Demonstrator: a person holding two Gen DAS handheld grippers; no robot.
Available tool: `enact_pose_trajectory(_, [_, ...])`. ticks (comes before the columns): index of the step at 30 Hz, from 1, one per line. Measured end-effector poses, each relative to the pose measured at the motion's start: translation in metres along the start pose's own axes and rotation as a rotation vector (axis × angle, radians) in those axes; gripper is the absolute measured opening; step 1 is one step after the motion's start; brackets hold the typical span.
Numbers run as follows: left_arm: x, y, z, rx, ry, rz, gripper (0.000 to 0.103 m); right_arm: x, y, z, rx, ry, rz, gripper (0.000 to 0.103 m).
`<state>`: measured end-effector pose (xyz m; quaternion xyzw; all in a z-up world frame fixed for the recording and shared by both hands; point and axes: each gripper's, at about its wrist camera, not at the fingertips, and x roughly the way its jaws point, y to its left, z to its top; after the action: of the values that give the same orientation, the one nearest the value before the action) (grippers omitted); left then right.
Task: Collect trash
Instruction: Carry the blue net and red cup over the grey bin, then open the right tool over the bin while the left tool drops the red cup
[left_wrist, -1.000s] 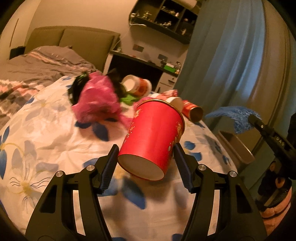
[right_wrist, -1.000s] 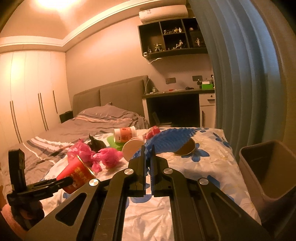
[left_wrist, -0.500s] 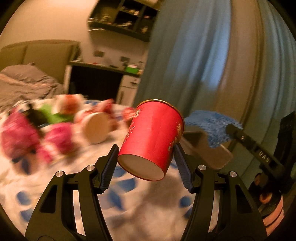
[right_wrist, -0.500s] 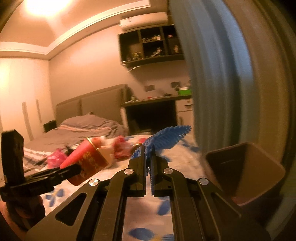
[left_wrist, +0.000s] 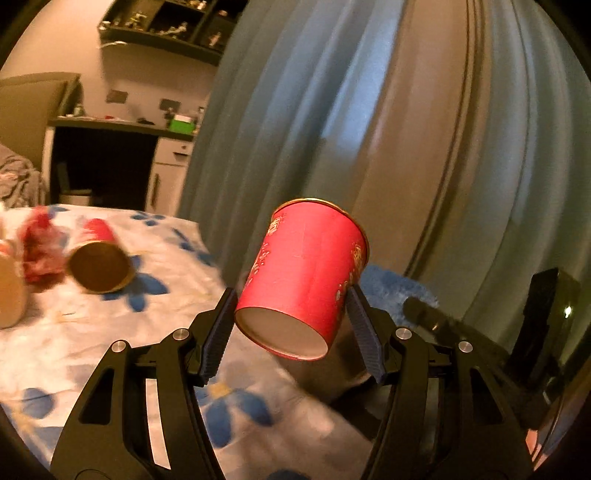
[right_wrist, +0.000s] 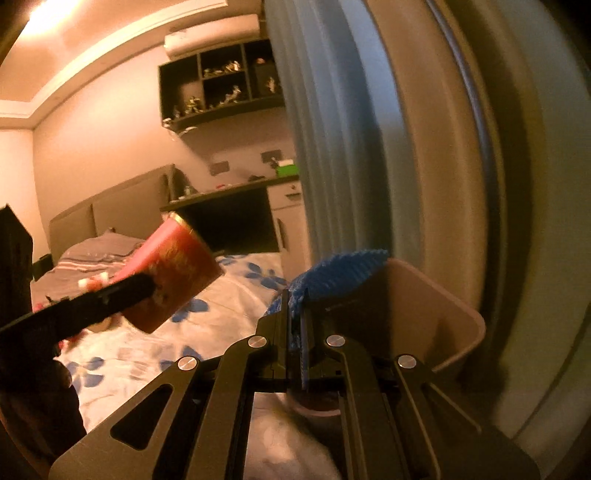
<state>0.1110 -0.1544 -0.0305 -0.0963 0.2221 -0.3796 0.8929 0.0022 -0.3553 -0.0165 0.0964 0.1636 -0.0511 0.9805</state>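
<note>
Two pieces are in hand, your left gripper (left_wrist: 291, 325) grasping a red cup (left_wrist: 303, 277), your right gripper (right_wrist: 295, 325) clenched on blue mesh (right_wrist: 332, 273) near the bin (right_wrist: 436, 314), with more litter (left_wrist: 98, 266) left on the bed (left_wrist: 110, 332)

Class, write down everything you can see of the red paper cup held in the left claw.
The red paper cup is a tapered cup with gold lettering and a gold rim, looks like coated paper, with a pale recessed base. It is tilted, base toward the left wrist camera, mouth pointing away. The left claw grips its sides, holding it in the air beyond the flowered bedsheet's edge.
</note>
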Motion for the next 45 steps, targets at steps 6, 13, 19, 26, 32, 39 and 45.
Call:
enact_pose_trajectory(6, [0.038,-0.016,-0.008,-0.003,0.039,-0.038,0.06,0.009,-0.02,-0.01,0.019,0.026,-0.023,0.005])
enact_pose_trajectory(13, [0.06,-0.019,-0.014,-0.014,0.066,-0.051,0.06,0.022,-0.028,-0.013,0.041,0.054,-0.026,0.005])
enact_pose_trajectory(19, [0.068,-0.022,-0.018,-0.017,0.081,-0.056,0.06,0.026,-0.034,-0.016,0.053,0.073,-0.031,0.005])
enact_pose_trajectory(26, [0.076,-0.023,-0.023,-0.016,0.099,-0.061,0.06,0.03,-0.039,-0.017,0.06,0.088,-0.032,0.009])
enact_pose_trajectory(32, [0.08,-0.023,-0.024,-0.021,0.107,-0.06,0.06,0.029,-0.045,-0.016,0.071,0.084,-0.044,0.035])
enact_pose_trajectory(39, [0.096,-0.031,-0.03,0.004,0.154,-0.032,0.06,0.009,-0.054,-0.016,0.108,0.026,-0.088,0.061])
enact_pose_trajectory(45, [0.121,-0.048,-0.042,0.056,0.222,-0.008,0.061,-0.007,-0.05,-0.014,0.099,-0.014,-0.108,0.07])
